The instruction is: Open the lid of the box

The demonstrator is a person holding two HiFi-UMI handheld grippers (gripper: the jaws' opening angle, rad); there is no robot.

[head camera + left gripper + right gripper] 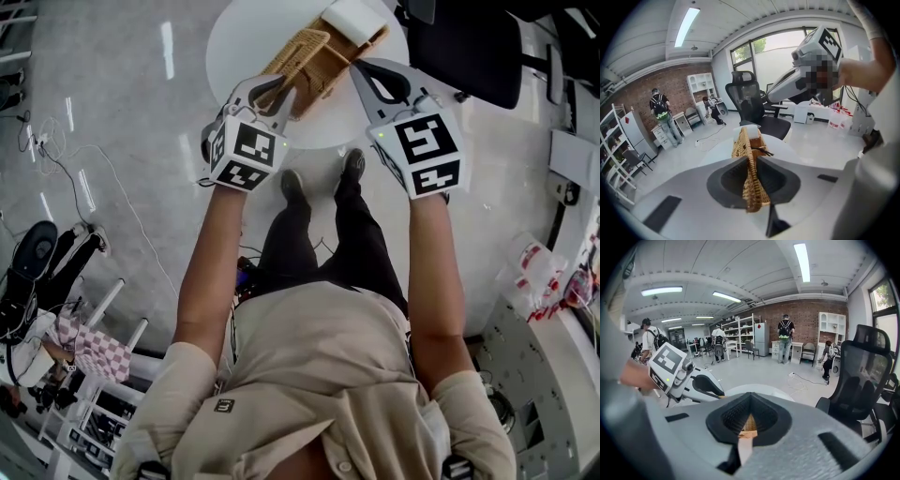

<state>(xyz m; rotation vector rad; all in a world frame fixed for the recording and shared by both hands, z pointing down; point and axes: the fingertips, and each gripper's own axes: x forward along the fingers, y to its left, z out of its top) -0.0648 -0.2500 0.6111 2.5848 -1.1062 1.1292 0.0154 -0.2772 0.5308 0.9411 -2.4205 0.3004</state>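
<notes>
The wicker box (330, 58) sits on the round white worktop (234, 42). Its lid (292, 54) is tipped up on one side. The left tongs (284, 97) pinch the edge of the lid. The right tongs (357, 67) pinch the wicker rim of the box on the other side.

I think a few things could go wrong from here. The lid is thin and bumpy, so it could slip out of the left tongs and flop shut. If the left hand pulls too hard or off to the side, the whole box could tip over or slide on the worktop. If the right tongs let go, nothing holds the box down. Squeezing too hard could also crack the wicker.
</notes>
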